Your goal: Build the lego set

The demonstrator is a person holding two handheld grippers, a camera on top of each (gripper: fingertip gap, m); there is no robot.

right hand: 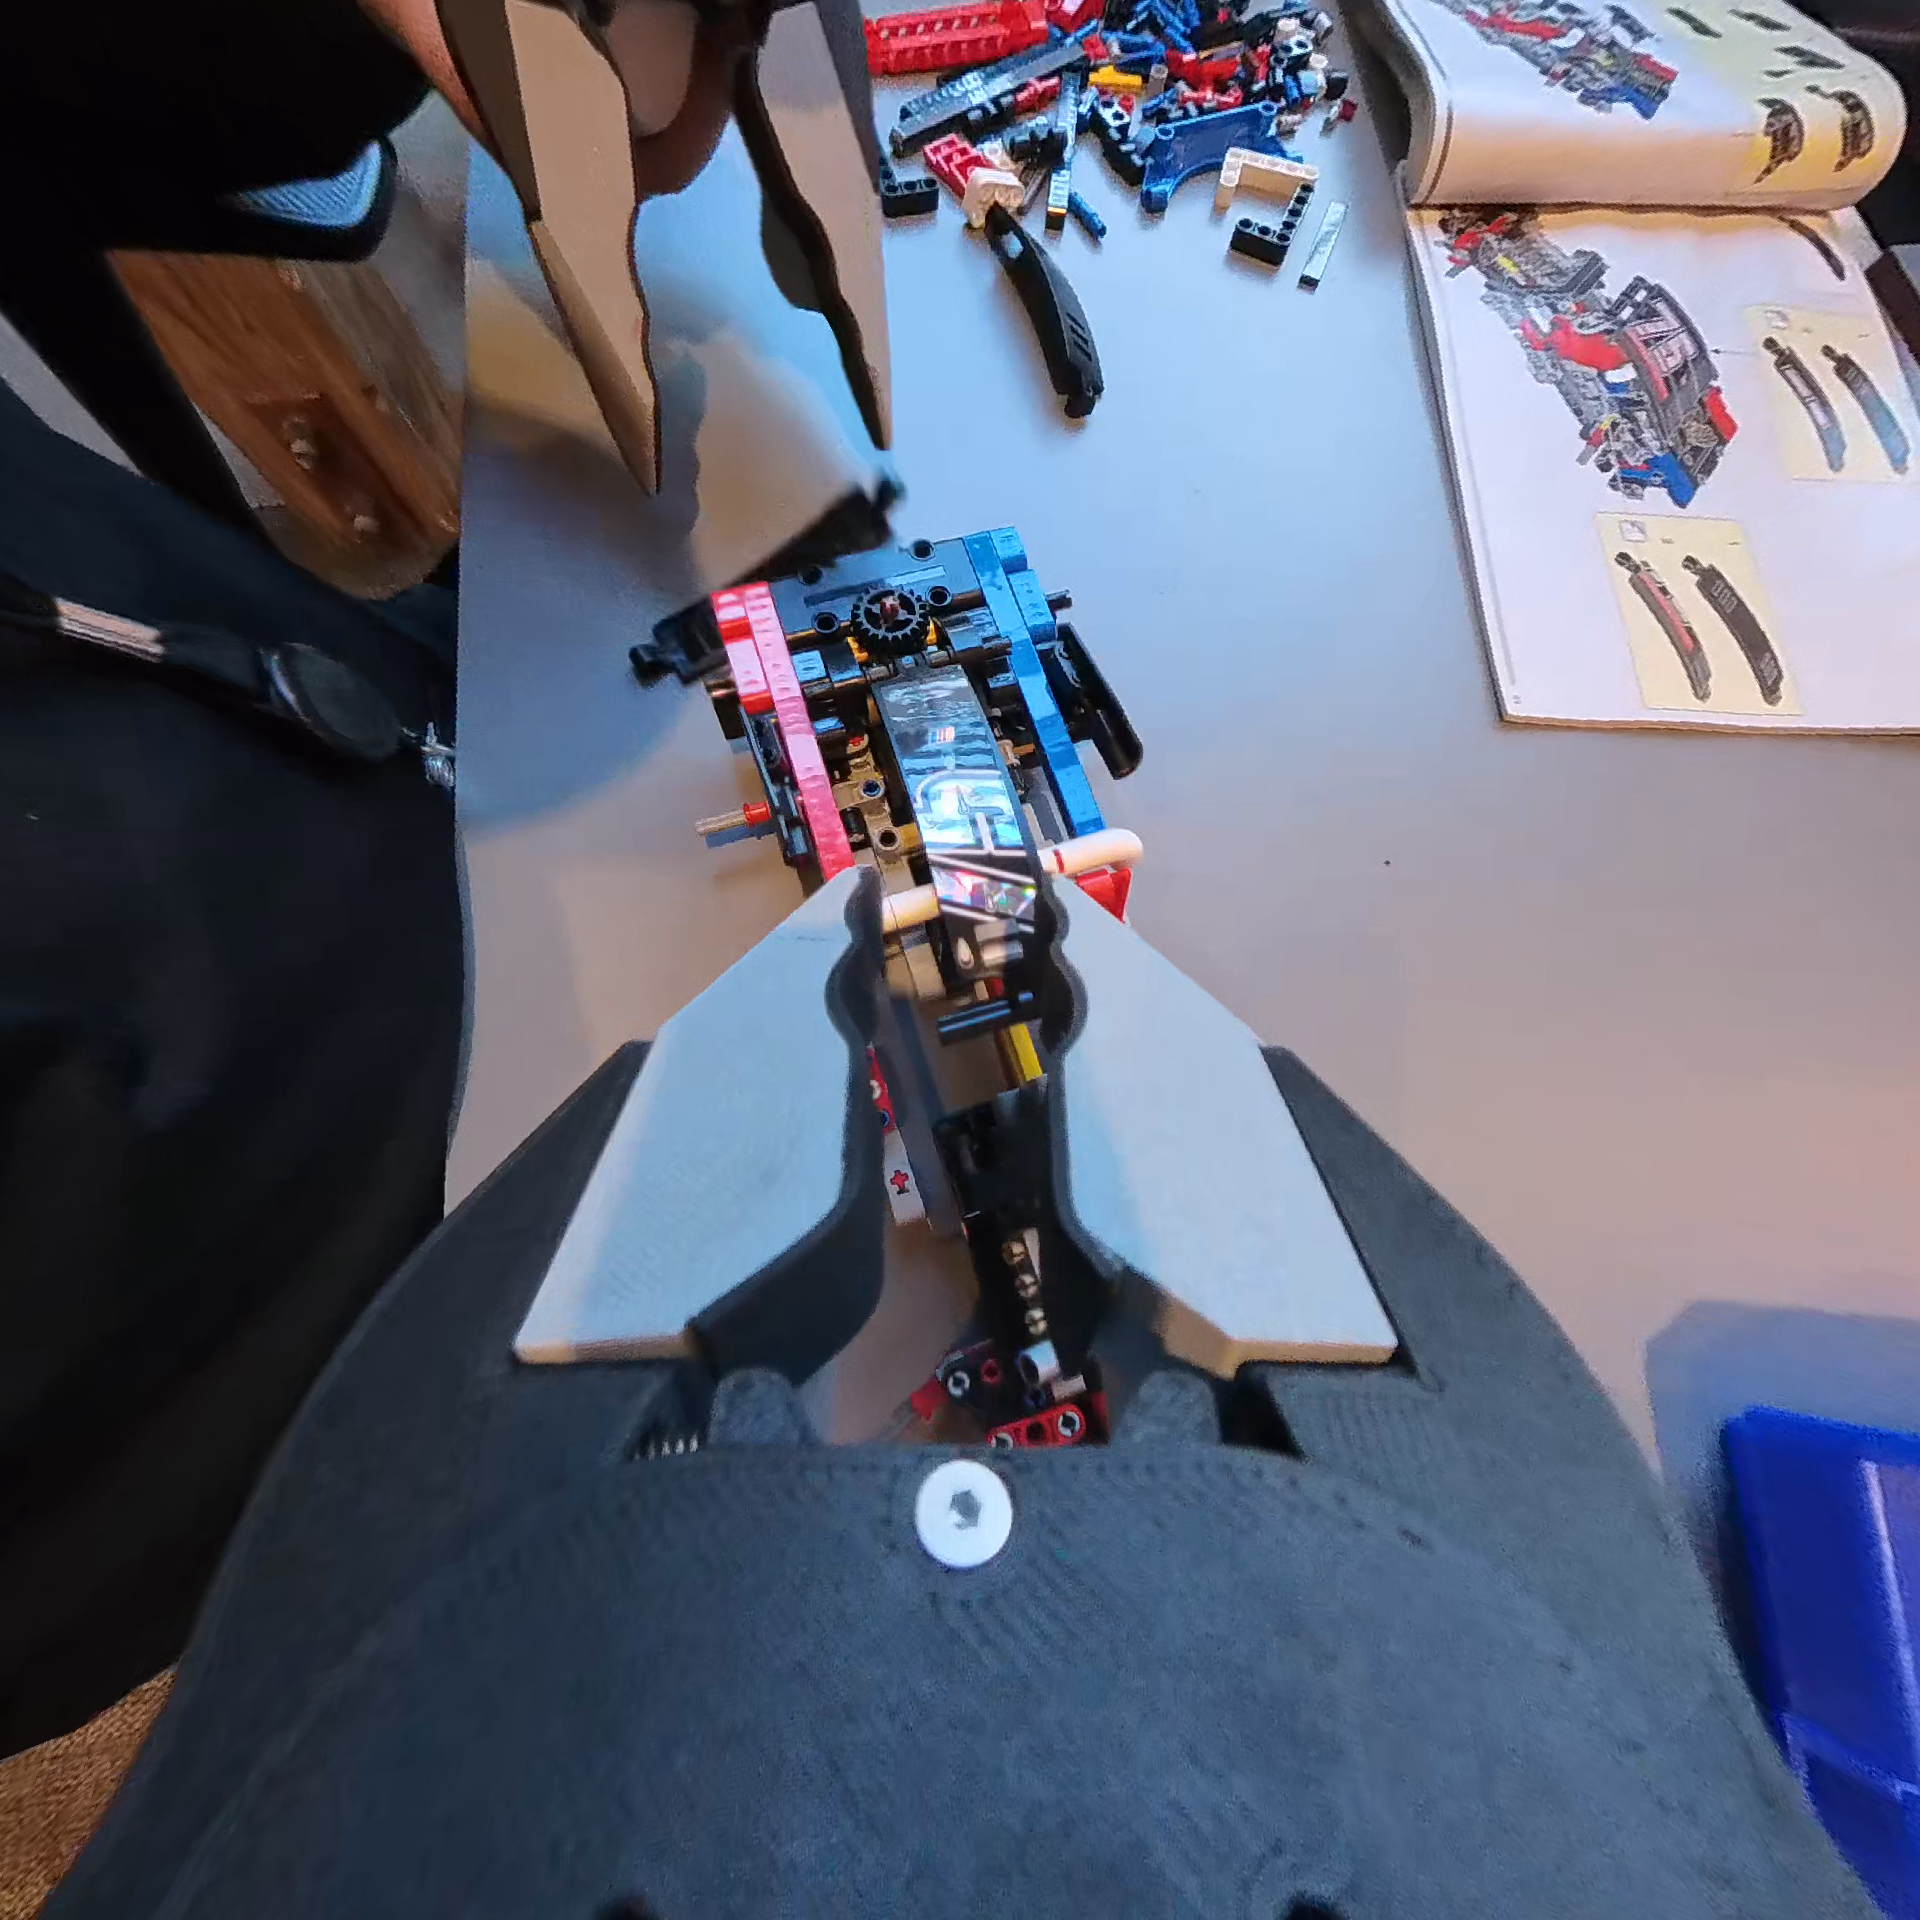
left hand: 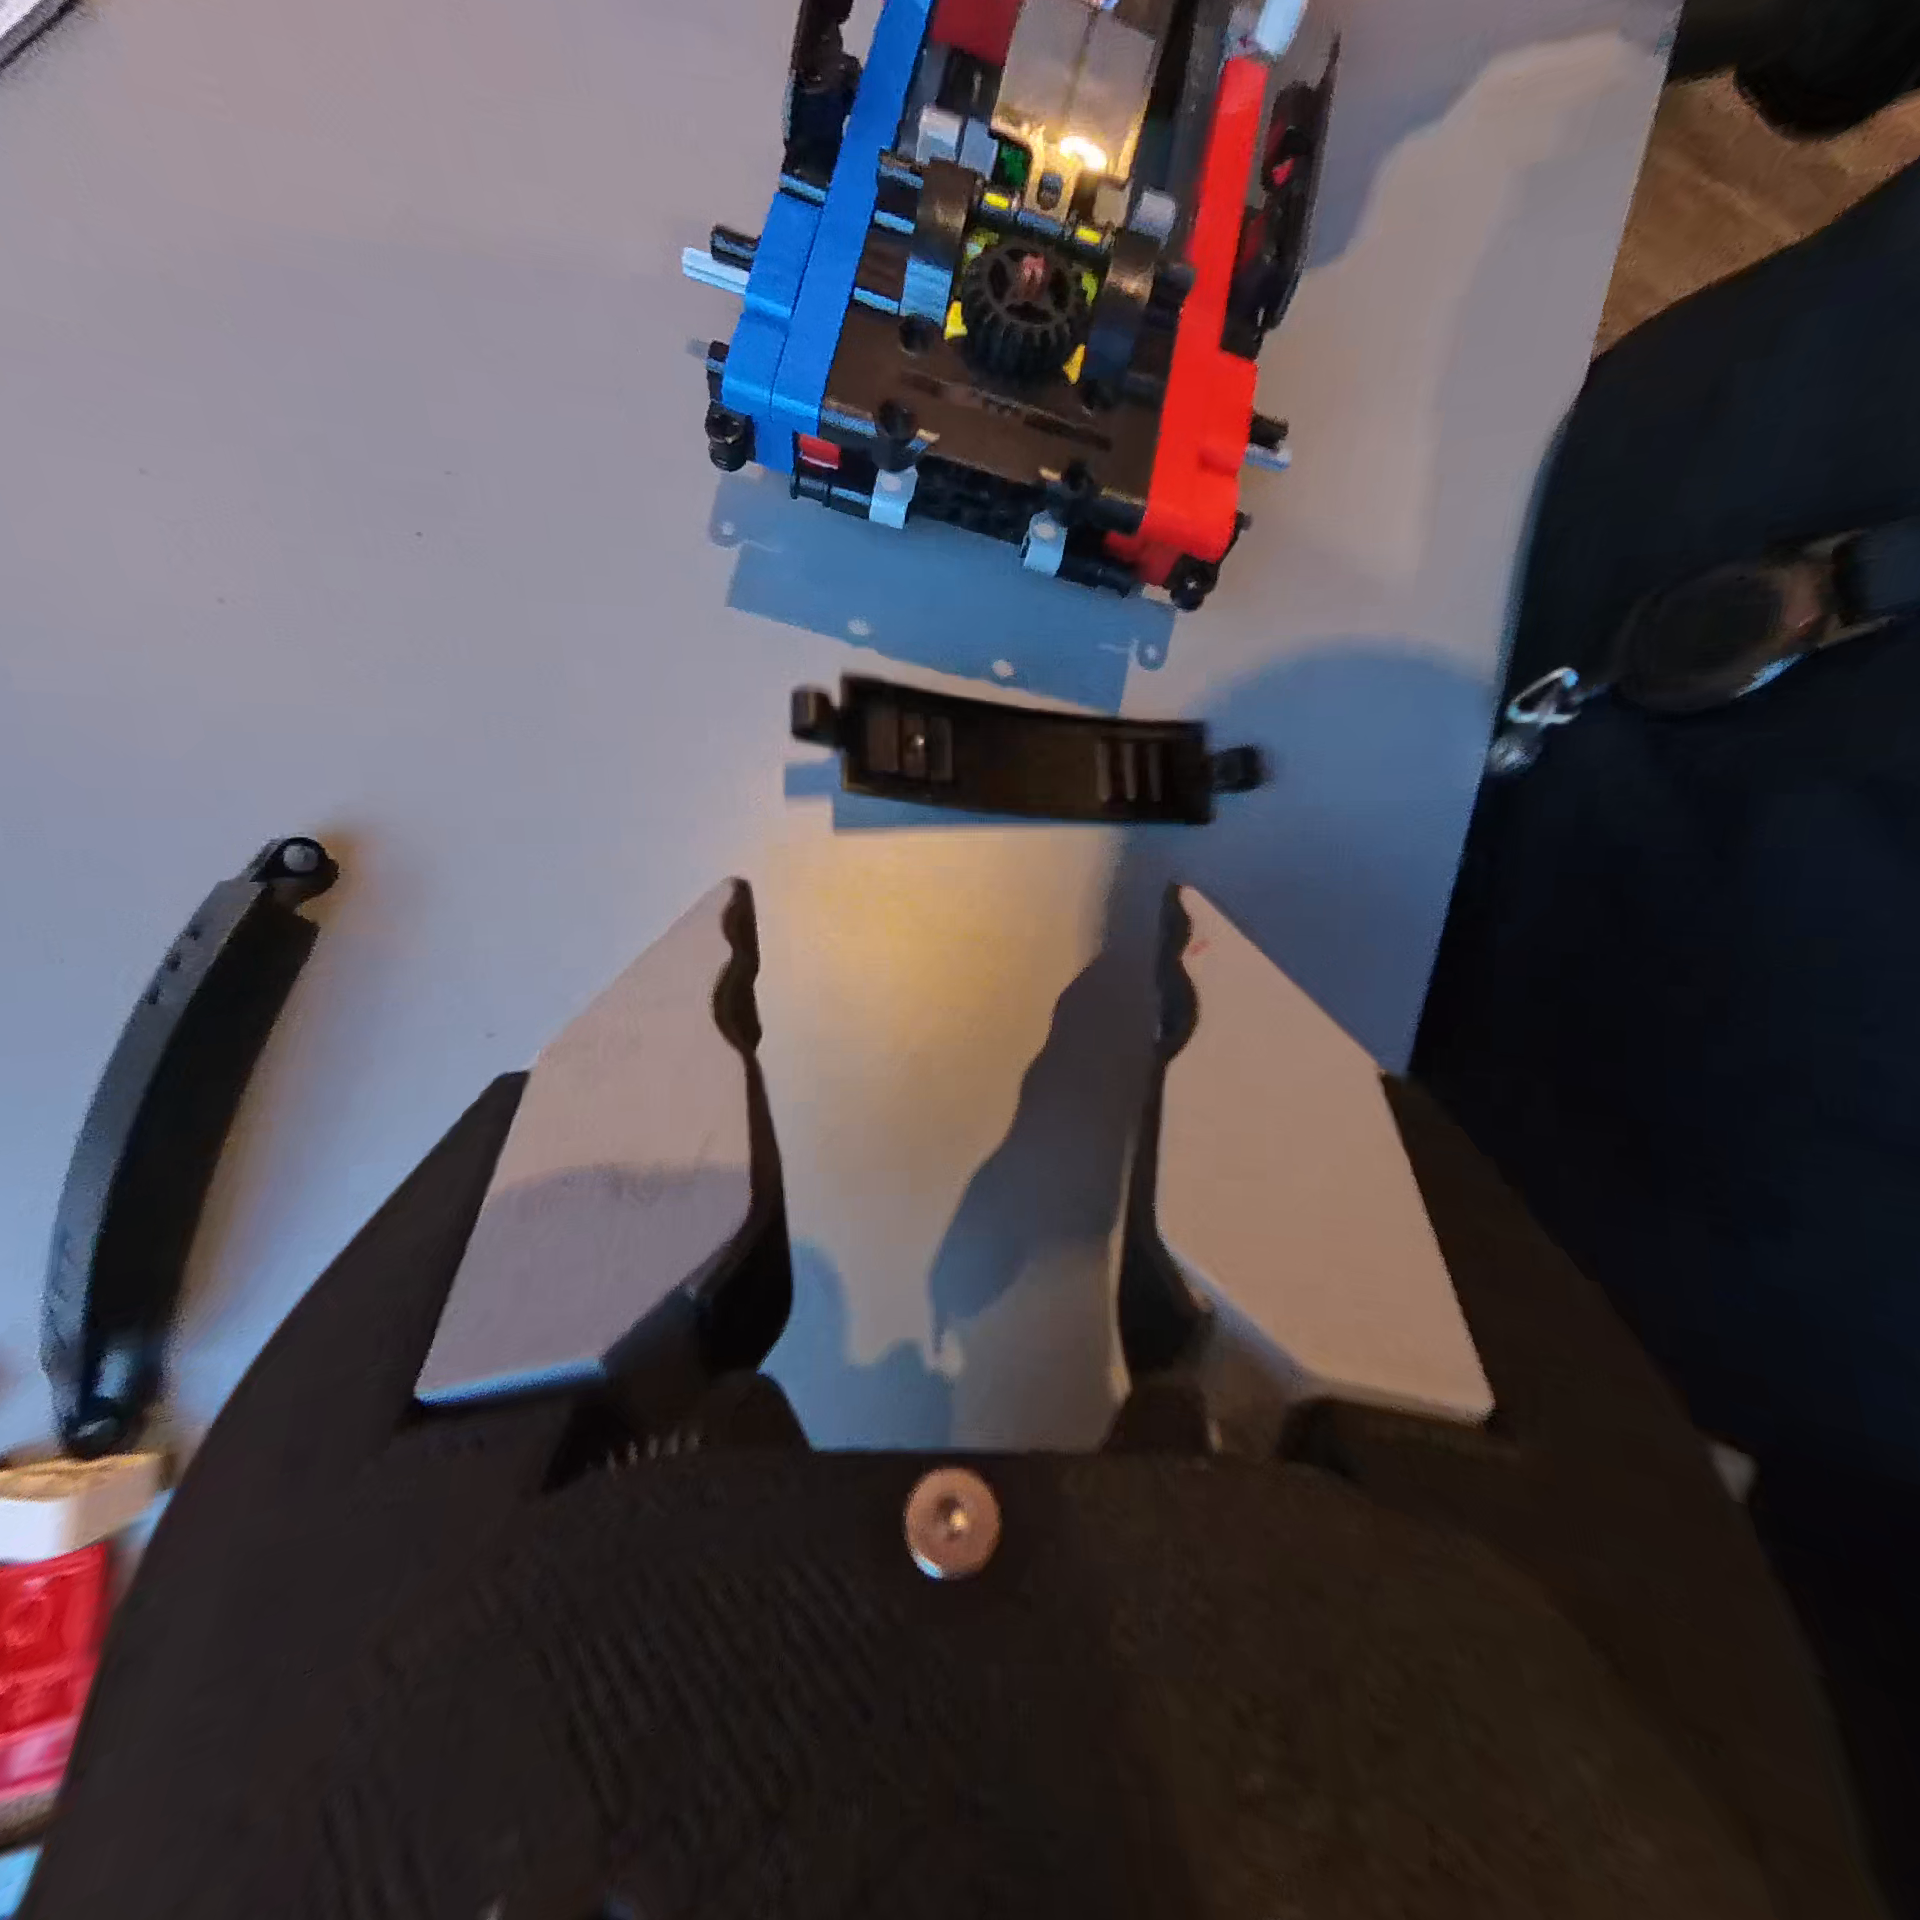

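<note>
While right gripper (right hand: pixel 961 920) clamps lego car (right hand: pixel 914 727), left gripper (left hand: pixel 956 914) wide open, empty.

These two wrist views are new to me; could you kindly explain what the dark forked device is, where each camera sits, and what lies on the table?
Each picture comes from a camera on a hand-held two-finger gripper, looking along its fingers. In the left wrist view, the left gripper hangs open above the grey table, short of a loose black curved panel piece. Another black curved panel lies to its left. In the right wrist view, the right gripper is shut on the blue, red and black lego car model. Beyond lie a pile of loose lego pieces and an open instruction booklet.
</note>
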